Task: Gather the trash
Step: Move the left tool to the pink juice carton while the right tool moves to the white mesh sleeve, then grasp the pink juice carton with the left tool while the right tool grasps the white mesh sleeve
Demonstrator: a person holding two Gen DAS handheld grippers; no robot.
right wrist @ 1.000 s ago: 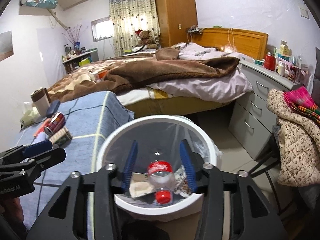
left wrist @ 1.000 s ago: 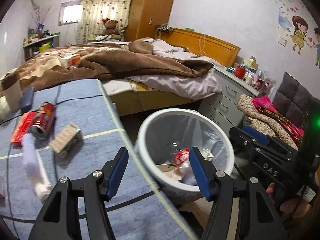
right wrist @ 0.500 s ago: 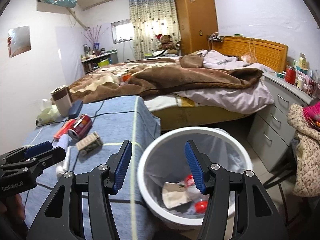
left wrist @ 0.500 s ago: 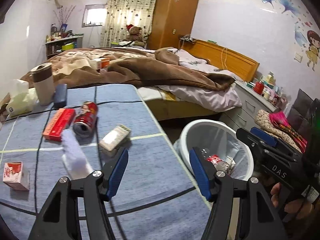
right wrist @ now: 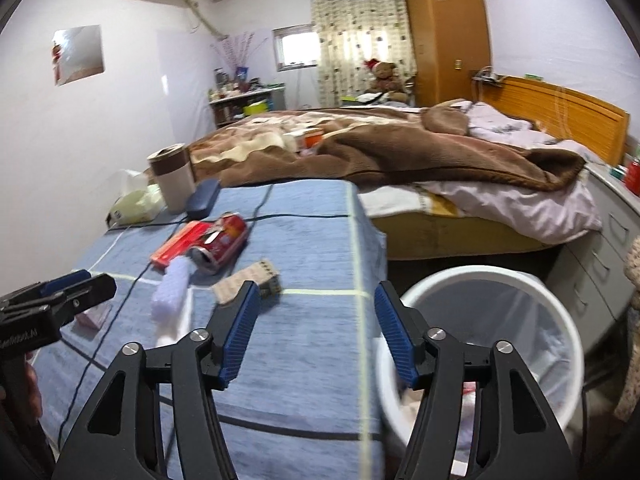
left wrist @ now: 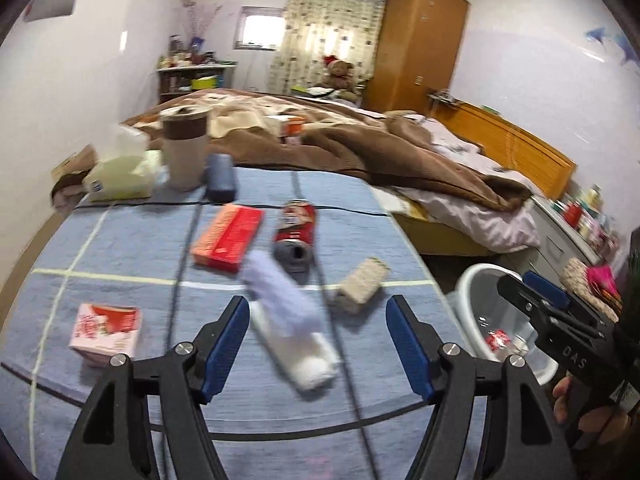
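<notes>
Trash bin (right wrist: 486, 280) holds some litter; beside it, a desk (left wrist: 120, 248) carries a soda can (left wrist: 295, 236), cartons and tissue. Left gripper (left wrist: 318, 346) and right gripper (right wrist: 316, 334) both gape, empty.

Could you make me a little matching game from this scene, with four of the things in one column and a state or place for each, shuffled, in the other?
Things:
1. can
2. bin
3. cup
4. left gripper

States or places:
A. standing upright at the far end of the table
B. open, holding nothing
C. lying on its side on the blue cloth
D. on the floor beside the table, with trash inside

Pairs: 1-C, 2-D, 3-A, 4-B
</notes>
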